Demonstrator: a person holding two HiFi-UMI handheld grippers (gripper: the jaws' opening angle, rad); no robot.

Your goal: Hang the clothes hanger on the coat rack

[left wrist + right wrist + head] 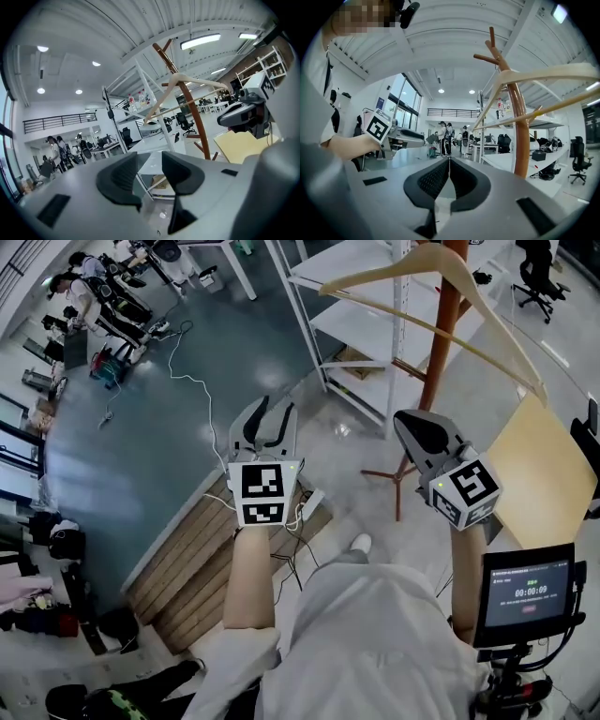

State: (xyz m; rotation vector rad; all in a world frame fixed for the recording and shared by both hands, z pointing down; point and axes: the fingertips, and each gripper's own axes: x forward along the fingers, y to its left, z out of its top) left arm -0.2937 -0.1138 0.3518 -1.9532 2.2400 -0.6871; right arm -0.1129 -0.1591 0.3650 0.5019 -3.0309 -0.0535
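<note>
Left of the coat rack: the grey left gripper point(265, 427) with its marker cube is held well apart from the reddish-brown wooden coat rack point(439, 343). Its jaws stand apart with nothing between them.
On the coat rack: the pale wooden clothes hanger with a thin crossbar point(487, 329) sits high by the pole, near the upper pegs. It looks already hung there, though its hook is not clearly seen. Neither gripper touches it.
Right of the coat rack: the grey right gripper point(412, 427) is near the pole and below the hanger. Its jaws are pressed together on nothing.
Weight and stiffness: the hanger is probably light and rigid, so the jaws would not bend it.
Surface grip: its smooth finished wood may slide in the pads, and it would likely swing on its peg if nudged.
Where to hold: one sloping shoulder close to the neck seems best. The crossbar is thinner and would let the hanger pivot.
Floor: a glossy blue-grey floor point(141, 427) lies well left of the rack, and paler floor lies under the rack's feet.
Behind the rack: white metal shelving point(361, 329) stands just beside the pole.
Right of the rack: a yellowish flat board point(548, 474) lies near.
Room: it is a large open workspace, with people point(84, 287) far left of the rack.
</note>
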